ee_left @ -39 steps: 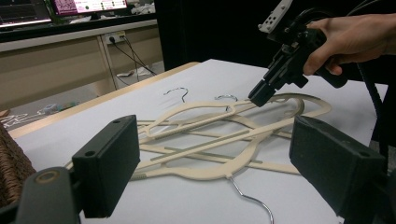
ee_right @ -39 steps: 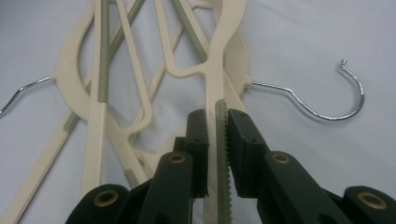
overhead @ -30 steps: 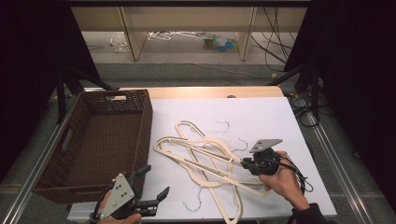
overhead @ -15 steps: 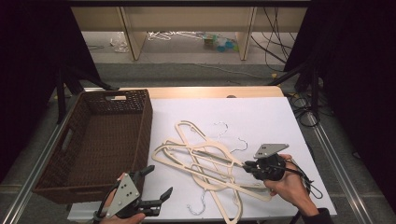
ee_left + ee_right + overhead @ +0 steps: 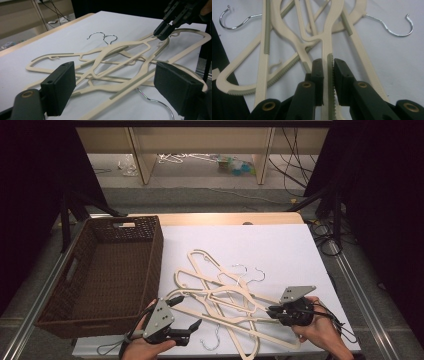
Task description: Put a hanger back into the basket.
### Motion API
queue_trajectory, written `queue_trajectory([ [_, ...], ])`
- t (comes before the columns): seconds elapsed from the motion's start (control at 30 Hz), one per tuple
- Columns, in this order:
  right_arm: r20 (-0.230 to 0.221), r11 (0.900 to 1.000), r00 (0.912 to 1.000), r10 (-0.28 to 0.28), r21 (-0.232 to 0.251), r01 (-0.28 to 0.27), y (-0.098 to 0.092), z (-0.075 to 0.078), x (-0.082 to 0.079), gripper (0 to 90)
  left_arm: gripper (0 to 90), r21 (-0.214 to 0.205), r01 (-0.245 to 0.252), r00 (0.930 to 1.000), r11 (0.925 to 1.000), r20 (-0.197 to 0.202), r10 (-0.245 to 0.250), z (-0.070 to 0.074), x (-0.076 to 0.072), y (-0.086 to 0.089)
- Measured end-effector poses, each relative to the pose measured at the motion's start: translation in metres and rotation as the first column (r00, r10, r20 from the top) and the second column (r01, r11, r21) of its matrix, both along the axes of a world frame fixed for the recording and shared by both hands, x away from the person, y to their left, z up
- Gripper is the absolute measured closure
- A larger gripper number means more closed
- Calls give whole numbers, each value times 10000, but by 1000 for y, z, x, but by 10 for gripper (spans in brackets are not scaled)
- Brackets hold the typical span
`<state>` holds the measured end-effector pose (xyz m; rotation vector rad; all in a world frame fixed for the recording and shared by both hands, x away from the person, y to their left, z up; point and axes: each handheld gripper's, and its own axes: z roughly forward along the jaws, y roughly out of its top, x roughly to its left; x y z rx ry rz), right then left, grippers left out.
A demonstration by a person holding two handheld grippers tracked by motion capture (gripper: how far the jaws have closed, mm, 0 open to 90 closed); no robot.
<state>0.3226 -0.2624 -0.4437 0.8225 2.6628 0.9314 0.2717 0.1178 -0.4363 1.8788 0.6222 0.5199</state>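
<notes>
the white table (image 5: pixel 280 245) carried a brown wicker basket (image 5: pixel 100 275) at 9 o'clock and a tangle of cream hangers (image 5: pixel 220 295) at centre. my right gripper (image 5: pixel 328 65) was clamped on one hanger arm (image 5: pixel 328 82) at 4 o'clock. my left gripper (image 5: pixel 115 82) gaped empty at 7 o'clock.

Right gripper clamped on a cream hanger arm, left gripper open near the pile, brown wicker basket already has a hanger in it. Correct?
Not quite: the brown wicker basket is empty in the high view. The cream plastic hangers lie on the white table. The right gripper is clamped on a hanger arm; the left gripper is open.
</notes>
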Motion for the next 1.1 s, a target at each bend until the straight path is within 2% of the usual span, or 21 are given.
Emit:
queue_trajectory([
  [0.03,-224,9998,9996,142,-139,-145,-1,-1,-1,794,178,136,-9,9999,9999,-122,11,-1,4,-3],
  [0.07,21,9997,9998,217,-59,-217,0,-3,0,794,179,300,-4,9995,9995,-302,13,-1,8,-7],
  [0.13,-43,9997,9997,230,-43,-230,0,-2,-2,794,181,390,9,9983,9992,-581,14,-4,16,-16],
  [0.2,25,9990,9991,421,-178,-421,0,1,-3,794,193,794,76,9967,9968,-810,-12,-7,26,-24],
  [0.23,72,9995,9995,294,-113,-293,1,2,-5,794,210,966,170,9952,9952,-974,-75,-8,31,-29],
  [0.3,106,9991,9992,387,-182,-386,2,5,-7,794,229,1271,229,9941,9916,-1079,-91,-11,41,-38],
  [0.33,218,9992,9991,377,-161,-374,2,5,-8,794,232,1560,352,9934,9871,-1136,-174,-12,47,-41],
  [0.37,296,9982,9981,546,-252,-538,2,7,-7,794,242,1757,291,9947,9840,-1019,-112,-14,54,-46],
  [0.4,98,9987,9988,471,-220,-468,2,9,-10,794,249,1711,222,9949,9850,-1008,-49,-16,59,-50],
  [0.43,437,9984,9976,541,-170,-534,3,8,-9,794,252,1847,256,9936,9825,-1132,-46,-17,63,-51],
  [0.53,236,9978,9978,613,-254,-607,2,10,-10,794,265,2094,328,9895,9773,-1443,-23,-26,78,-60],
  [0.6,269,9977,9976,640,-253,-633,2,10,-10,794,292,2185,531,9832,9744,-1822,-127,-31,86,-65],
  [0.63,407,9981,9974,597,-188,-590,3,9,-10,794,297,2379,521,9827,9699,-1852,-73,-32,88,-67],
  [0.7,417,9981,9974,590,-184,-583,3,10,-10,795,323,2471,650,9794,9668,-2017,-143,-35,93,-71],
  [0.77,549,9977,9963,657,-191,-648,3,11,-10,794,330,2697,750,9798,9600,-1990,-206,-36,98,-75],
  [0.83,495,9979,9967,645,-145,-638,3,11,-11,794,331,2816,888,9778,9554,-2076,-297,-36,100,-78],
  [0.87,443,9978,9969,648,-158,-641,4,12,-12,794,343,2636,939,9754,9601,-2174,-357,-36,101,-80],
  [0.93,364,9979,9973,642,-131,-638,4,13,-12,794,388,2645,1068,9734,9584,-2244,-466,-37,104,-81],
  [0.97,525,9974,9960,720,-114,-715,4,13,-11,794,392,2693,1103,9723,9567,-2289,-476,-37,105,-82],
  [1.07,511,9970,9958,762,-159,-755,5,14,-12,794,424,2769,1394,9614,9507,-2680,-629,-40,109,-85],
  [1.1,551,9969,9955,767,-188,-758,6,14,-13,794,434,2708,1423,9611,9521,-2677,-676,-41,110,-86],
])
